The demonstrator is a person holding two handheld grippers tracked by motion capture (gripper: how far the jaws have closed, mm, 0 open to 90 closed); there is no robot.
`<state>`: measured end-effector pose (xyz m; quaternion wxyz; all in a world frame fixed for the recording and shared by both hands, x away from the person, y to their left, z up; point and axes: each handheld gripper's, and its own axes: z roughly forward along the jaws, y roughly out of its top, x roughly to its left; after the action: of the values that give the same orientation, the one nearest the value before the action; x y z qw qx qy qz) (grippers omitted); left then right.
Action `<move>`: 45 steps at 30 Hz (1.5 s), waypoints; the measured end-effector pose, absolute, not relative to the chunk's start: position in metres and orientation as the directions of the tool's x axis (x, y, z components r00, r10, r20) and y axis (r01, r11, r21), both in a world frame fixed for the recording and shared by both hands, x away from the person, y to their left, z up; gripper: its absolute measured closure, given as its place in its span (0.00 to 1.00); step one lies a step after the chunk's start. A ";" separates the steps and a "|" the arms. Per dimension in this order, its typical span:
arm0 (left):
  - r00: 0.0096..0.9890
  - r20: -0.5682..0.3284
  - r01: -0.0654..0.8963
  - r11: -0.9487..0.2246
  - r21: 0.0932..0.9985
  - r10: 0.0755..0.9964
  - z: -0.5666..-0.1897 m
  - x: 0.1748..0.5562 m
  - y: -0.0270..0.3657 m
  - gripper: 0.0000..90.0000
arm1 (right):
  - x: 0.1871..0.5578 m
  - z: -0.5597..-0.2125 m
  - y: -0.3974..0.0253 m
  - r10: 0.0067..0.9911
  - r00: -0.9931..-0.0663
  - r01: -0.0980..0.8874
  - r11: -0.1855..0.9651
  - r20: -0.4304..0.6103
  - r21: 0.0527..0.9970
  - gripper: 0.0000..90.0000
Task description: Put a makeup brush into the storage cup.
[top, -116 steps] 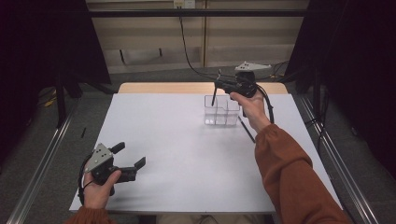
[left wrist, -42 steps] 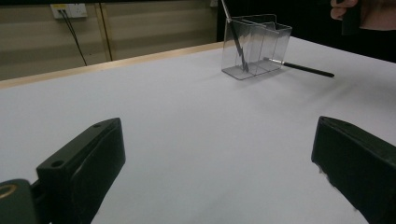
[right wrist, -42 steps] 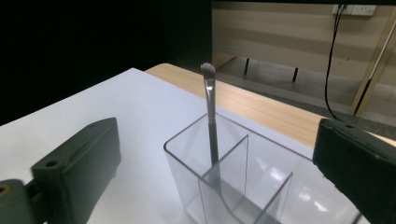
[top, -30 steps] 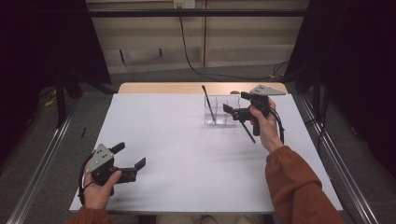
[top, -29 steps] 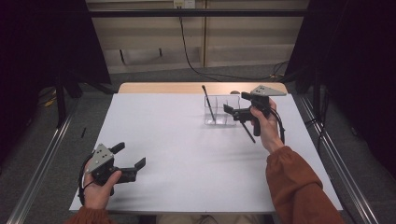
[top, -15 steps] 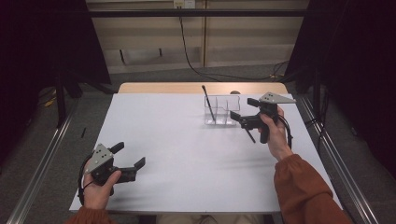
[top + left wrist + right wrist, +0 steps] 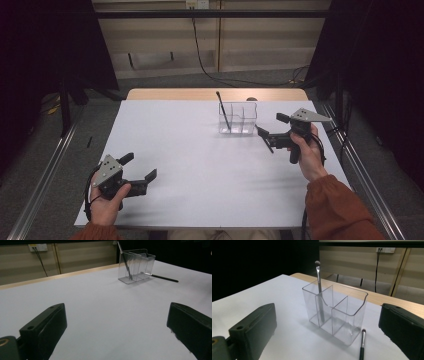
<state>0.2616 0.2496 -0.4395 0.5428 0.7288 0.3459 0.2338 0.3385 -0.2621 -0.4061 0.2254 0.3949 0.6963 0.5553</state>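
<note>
A clear three-compartment organizer [image 7: 239, 119] [image 7: 337, 315] [image 7: 136, 265] stands at the far middle of the white table [image 7: 190, 150]. A thin makeup brush [image 7: 223, 113] [image 7: 319, 287] [image 7: 126, 262] leans upright in its left compartment. A second dark brush [image 7: 266, 142] [image 7: 362, 345] [image 7: 163, 277] lies flat on the table just right of the organizer. My right gripper [image 7: 272, 129] [image 7: 328, 323] hovers open to the right of the organizer, pointing at it, with nothing between its jaws. Near the front left edge my left gripper [image 7: 139, 167] [image 7: 115, 322] rests open and holds nothing.
A wooden strip [image 7: 175, 94] runs along the table's far edge. Metal rails [image 7: 45, 175] flank both sides on the floor. A cable [image 7: 205, 45] hangs down the back wall. A broad bare stretch of white surface lies between the two grippers.
My right gripper has pulled back from above the organizer, moving right and toward the person. The thin brush now stands in the organizer. The left gripper has stayed still.
</note>
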 end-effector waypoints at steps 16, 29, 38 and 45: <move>0.641 -0.042 0.255 -0.161 0.953 0.767 -0.440 0.257 0.254 0.03 | 0.295 -0.411 -0.281 0.813 -0.570 0.286 0.061 0.118 0.956 0.01; 0.634 -0.046 0.257 -0.154 0.954 0.772 -0.440 0.255 0.255 0.03 | 0.258 -0.421 -0.300 0.829 -0.546 0.280 0.041 0.124 0.959 0.01; 0.626 -0.044 0.263 -0.157 0.952 0.779 -0.440 0.252 0.257 0.03 | 0.232 -0.432 -0.312 0.844 -0.518 0.303 0.030 0.138 0.953 0.00; 0.630 -0.045 0.256 -0.153 0.954 0.775 -0.439 0.247 0.257 0.03 | 0.216 -0.442 -0.318 0.846 -0.517 0.323 0.049 0.133 0.945 0.00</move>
<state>0.2468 0.2569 -0.4387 0.5436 0.7207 0.3579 0.2387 0.2164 -0.3179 -0.4422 0.2418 0.4281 0.6827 0.5405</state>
